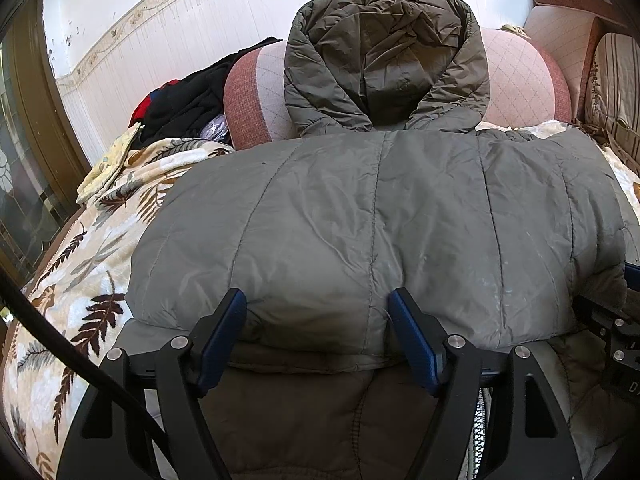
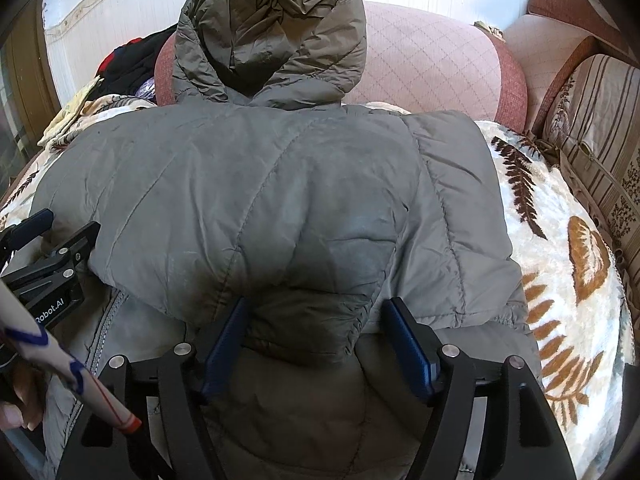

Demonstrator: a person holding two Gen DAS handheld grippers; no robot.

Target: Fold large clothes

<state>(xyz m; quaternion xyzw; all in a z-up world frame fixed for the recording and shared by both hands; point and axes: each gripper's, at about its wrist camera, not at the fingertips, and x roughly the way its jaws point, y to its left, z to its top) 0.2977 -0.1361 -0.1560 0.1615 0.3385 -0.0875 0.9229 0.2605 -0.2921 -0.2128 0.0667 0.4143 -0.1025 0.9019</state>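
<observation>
— Grey quilted fabric was seen across both views: the padded jacket (image 1: 380,220) was laid on the leaf-patterned blanket (image 1: 92,248), folded over itself, with its hood (image 1: 384,60) propped against the pink sofa cushion (image 1: 520,80).

— And how were the tongs found?

— The left gripper (image 1: 318,308) was held apart, its blue pads (image 1: 222,340) set either side of the folded edge, with nothing pinched between them. The right gripper (image 2: 314,316) was likewise spread, its pads (image 2: 408,344) flanking a bulge of the jacket without pressing on it.

— Was anything else noted?

— Dark clothes (image 1: 188,96) were piled behind the cushion, and a striped cushion (image 2: 600,128) was seen at the right.
</observation>
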